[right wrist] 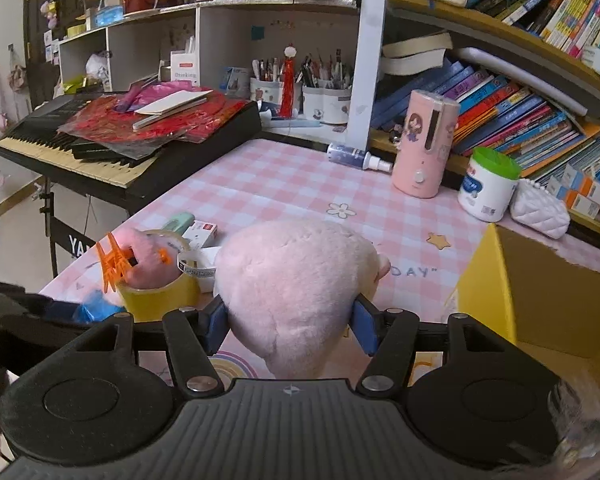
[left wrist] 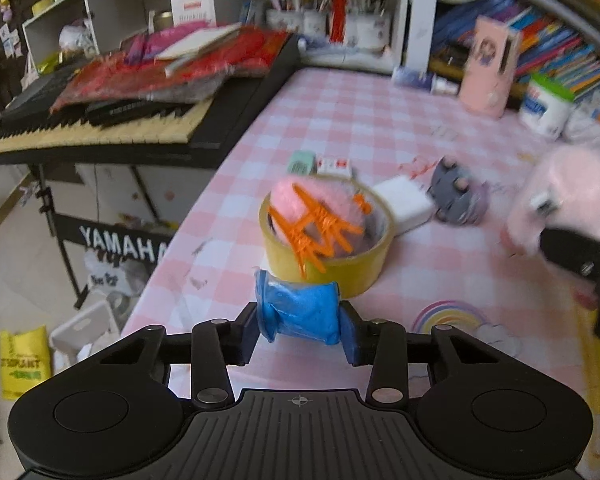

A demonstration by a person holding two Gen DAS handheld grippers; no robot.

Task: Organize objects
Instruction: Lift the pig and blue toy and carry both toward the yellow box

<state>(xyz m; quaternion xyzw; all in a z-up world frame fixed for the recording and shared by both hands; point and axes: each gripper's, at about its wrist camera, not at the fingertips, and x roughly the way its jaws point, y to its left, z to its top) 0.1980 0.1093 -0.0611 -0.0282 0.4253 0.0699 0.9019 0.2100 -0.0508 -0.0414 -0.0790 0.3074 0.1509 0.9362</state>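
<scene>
My left gripper (left wrist: 300, 320) is shut on a crumpled blue plastic bundle (left wrist: 300, 306) just above the pink checked table (left wrist: 360, 120). Right behind it stands a yellow tape roll (left wrist: 332, 268) holding a pink fluffy ball (left wrist: 300, 200) and an orange clip (left wrist: 320, 228). A white box (left wrist: 404, 200), a grey-purple toy (left wrist: 456, 196), a mint eraser (left wrist: 300, 160) and a small card box (left wrist: 334, 166) lie beyond. My right gripper (right wrist: 290, 322) is shut on a big pink plush toy (right wrist: 296, 272), lifted off the table. That plush (left wrist: 556, 200) looks blurred in the left wrist view.
An open yellow cardboard box (right wrist: 500, 292) stands at the right. A keyboard (right wrist: 100, 152) piled with red papers borders the table's left edge. At the back stand a pink cylinder (right wrist: 424, 144), a green-lidded tub (right wrist: 488, 188), a spray bottle (right wrist: 356, 158) and a white pouch (right wrist: 540, 212).
</scene>
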